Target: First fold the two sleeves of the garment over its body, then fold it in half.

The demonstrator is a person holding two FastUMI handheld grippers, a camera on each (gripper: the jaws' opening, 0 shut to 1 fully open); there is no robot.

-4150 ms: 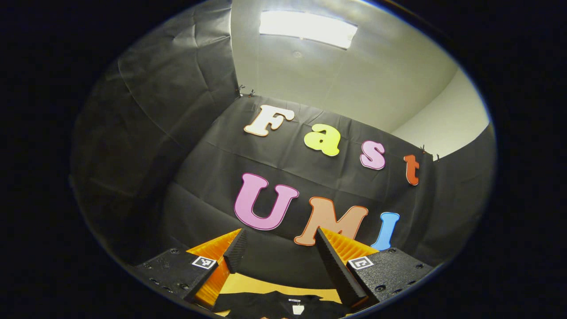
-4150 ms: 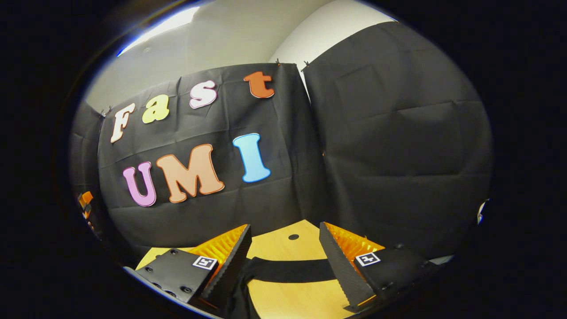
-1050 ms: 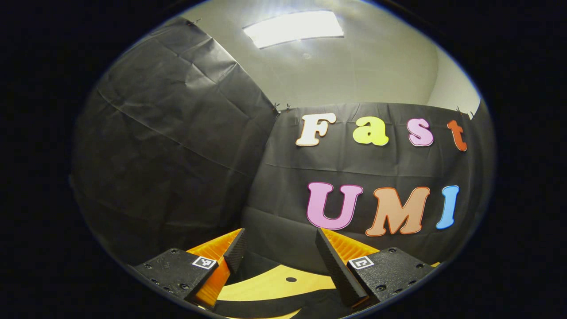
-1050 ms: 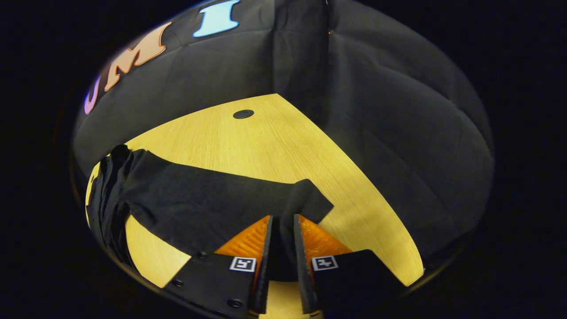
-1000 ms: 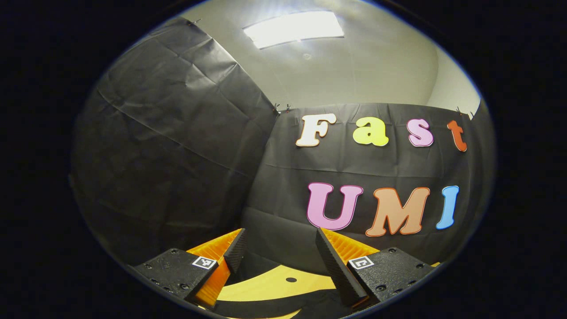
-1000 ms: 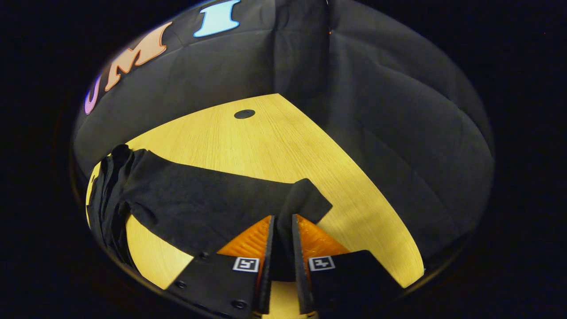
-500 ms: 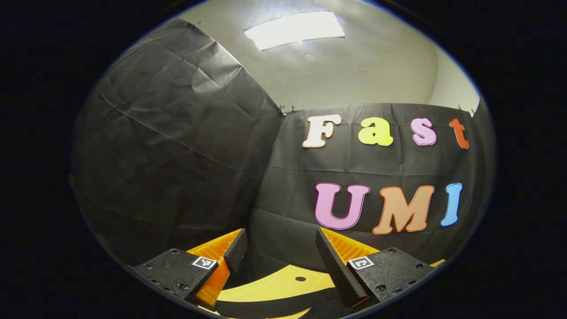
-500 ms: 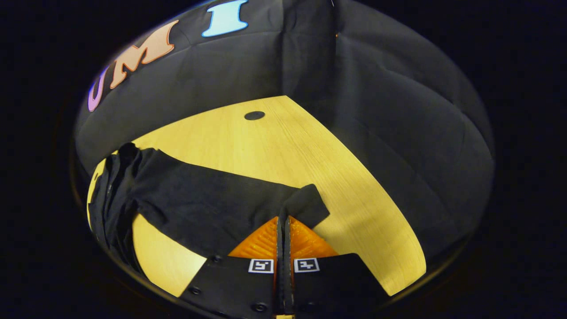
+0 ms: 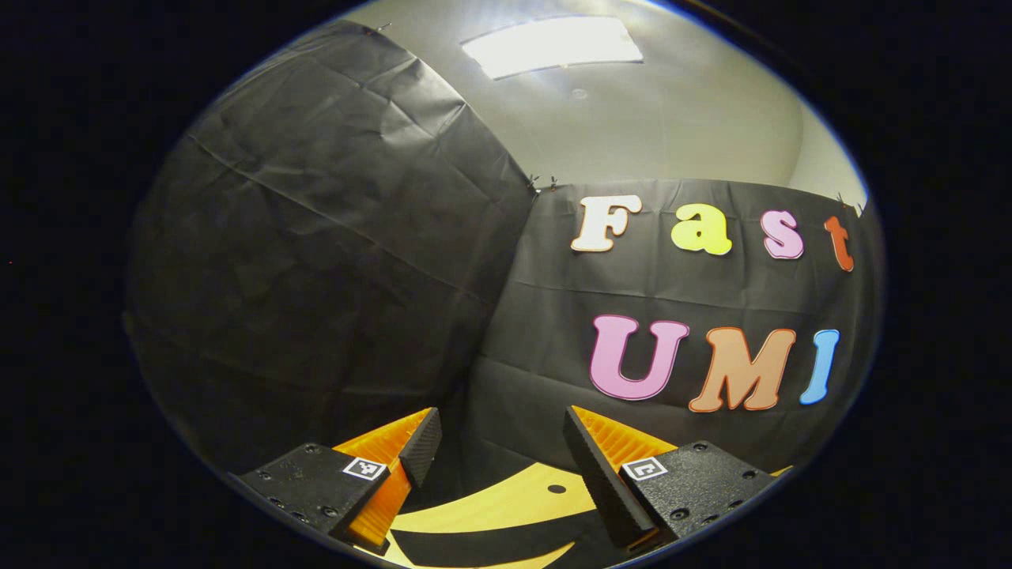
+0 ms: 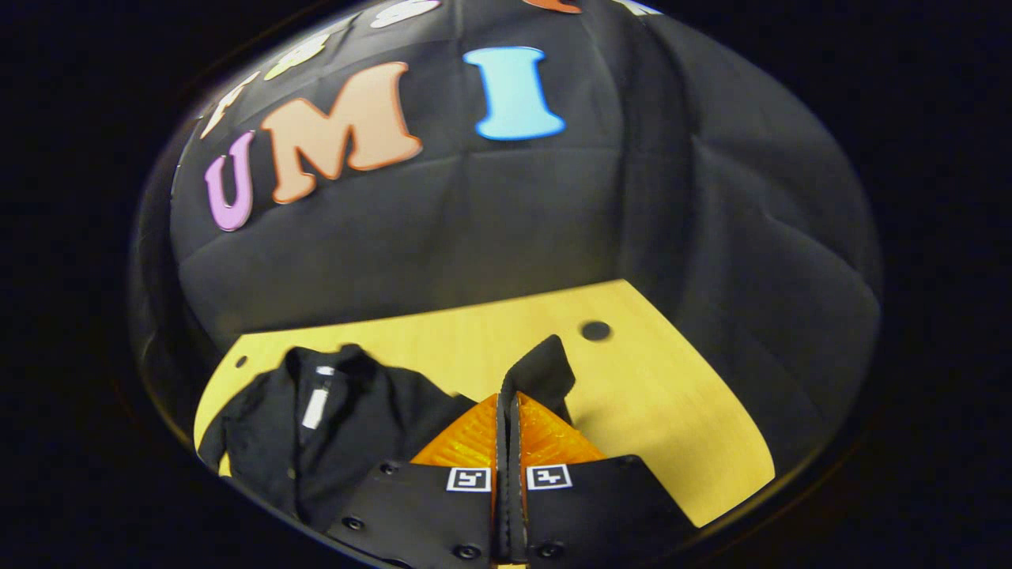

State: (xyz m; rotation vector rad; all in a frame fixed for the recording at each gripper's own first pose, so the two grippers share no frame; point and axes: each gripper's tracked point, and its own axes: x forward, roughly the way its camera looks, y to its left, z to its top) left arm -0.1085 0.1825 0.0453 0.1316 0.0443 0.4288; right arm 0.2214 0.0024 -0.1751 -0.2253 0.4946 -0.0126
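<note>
Left gripper view, gripper: the left gripper (image 9: 494,450) hangs above the counter (image 9: 506,502), fingers spread wide with nothing between them, aimed mostly at the booth wall.
Left gripper view, garment: a black strip of the garment (image 9: 482,545) lies flat on the wood below the fingers; likely the other sleeve, though I cannot tell for certain.
Right gripper view, gripper: the right gripper (image 10: 507,411) has its fingers pressed together on the end of a sleeve (image 10: 541,367), whose cuff stands up just past the tips.
Right gripper view, garment: the body lies spread on the counter to the left, collar toward the wall, a white tag (image 10: 315,407) at the neck.
Progress: early, by my judgement; the first sleeve is gripped and raised but not laid over the body.
Left to do: lay this sleeve, fold the second, then halve the garment.
</note>
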